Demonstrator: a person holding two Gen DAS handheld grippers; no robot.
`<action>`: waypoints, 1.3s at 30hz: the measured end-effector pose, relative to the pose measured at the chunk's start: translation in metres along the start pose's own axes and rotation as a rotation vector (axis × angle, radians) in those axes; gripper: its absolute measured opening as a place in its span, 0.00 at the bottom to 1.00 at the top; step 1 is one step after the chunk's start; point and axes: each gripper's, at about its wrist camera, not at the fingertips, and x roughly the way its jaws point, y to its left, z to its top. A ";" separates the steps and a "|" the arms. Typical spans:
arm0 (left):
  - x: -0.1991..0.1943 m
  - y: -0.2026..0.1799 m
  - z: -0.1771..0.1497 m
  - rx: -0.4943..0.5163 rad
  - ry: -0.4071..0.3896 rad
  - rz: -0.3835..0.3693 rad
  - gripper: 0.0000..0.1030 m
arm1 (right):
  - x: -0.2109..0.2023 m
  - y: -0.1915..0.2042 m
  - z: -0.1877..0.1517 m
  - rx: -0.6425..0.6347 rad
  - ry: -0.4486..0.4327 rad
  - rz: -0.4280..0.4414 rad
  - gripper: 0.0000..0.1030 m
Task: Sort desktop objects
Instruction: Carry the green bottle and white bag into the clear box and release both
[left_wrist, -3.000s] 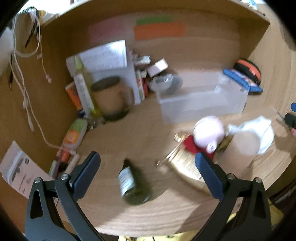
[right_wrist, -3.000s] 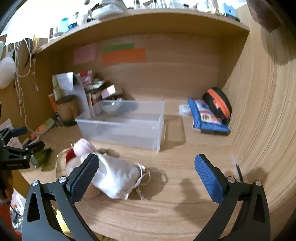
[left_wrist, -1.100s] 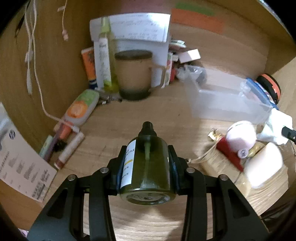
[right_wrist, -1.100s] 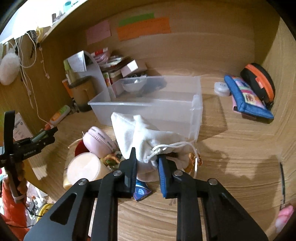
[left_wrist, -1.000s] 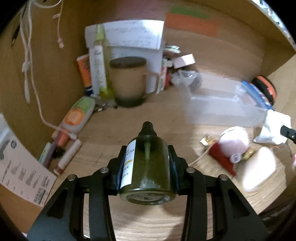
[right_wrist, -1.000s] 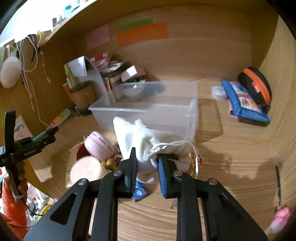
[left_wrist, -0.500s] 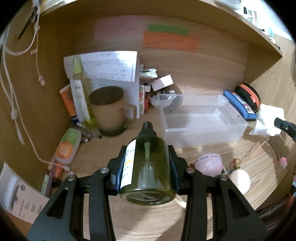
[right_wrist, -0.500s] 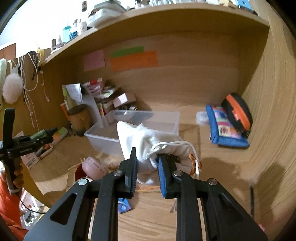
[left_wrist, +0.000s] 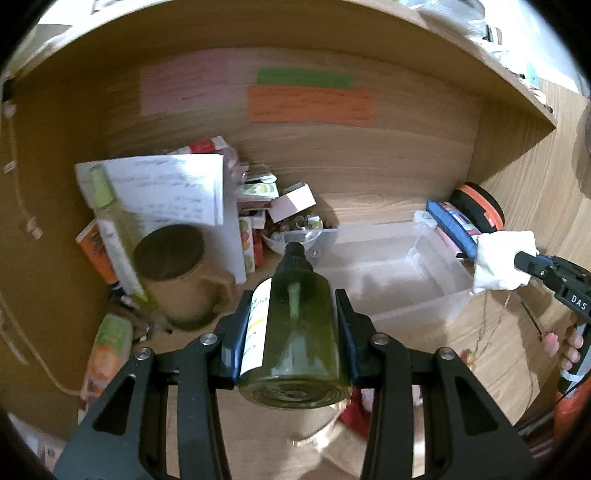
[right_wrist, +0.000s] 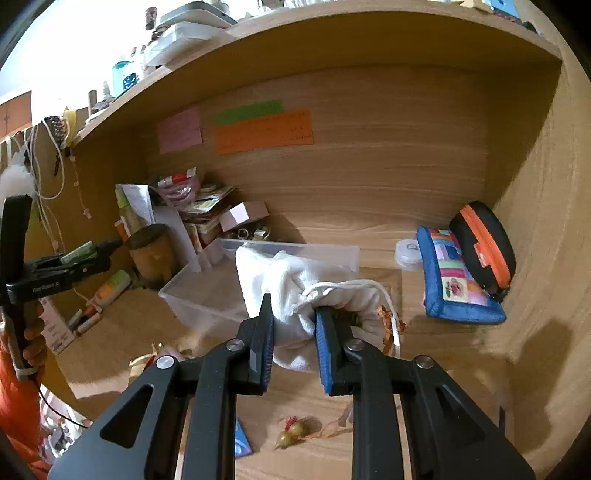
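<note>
Both grippers are clamped, left gripper (left_wrist: 291, 328) on the green bottle (left_wrist: 293, 332), right gripper (right_wrist: 293, 332) on the white pouch (right_wrist: 314, 295), whose loose drawstring (right_wrist: 373, 291) could snag the clear bin (right_wrist: 229, 291).

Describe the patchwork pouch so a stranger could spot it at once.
Start at the clear plastic bin in the middle of the desk and look right, toward the side wall. The blue pouch lies there against a black case with an orange zip. Only the pouch has colourful patchwork squares.
</note>
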 end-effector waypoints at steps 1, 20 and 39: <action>0.007 -0.001 0.004 0.007 0.006 0.004 0.39 | 0.003 0.000 0.002 -0.001 -0.001 0.004 0.17; 0.129 -0.040 0.035 0.113 0.170 -0.091 0.39 | 0.100 -0.003 0.025 -0.042 0.134 0.045 0.17; 0.187 -0.064 0.020 0.188 0.307 -0.128 0.39 | 0.158 0.016 0.013 -0.164 0.292 0.049 0.18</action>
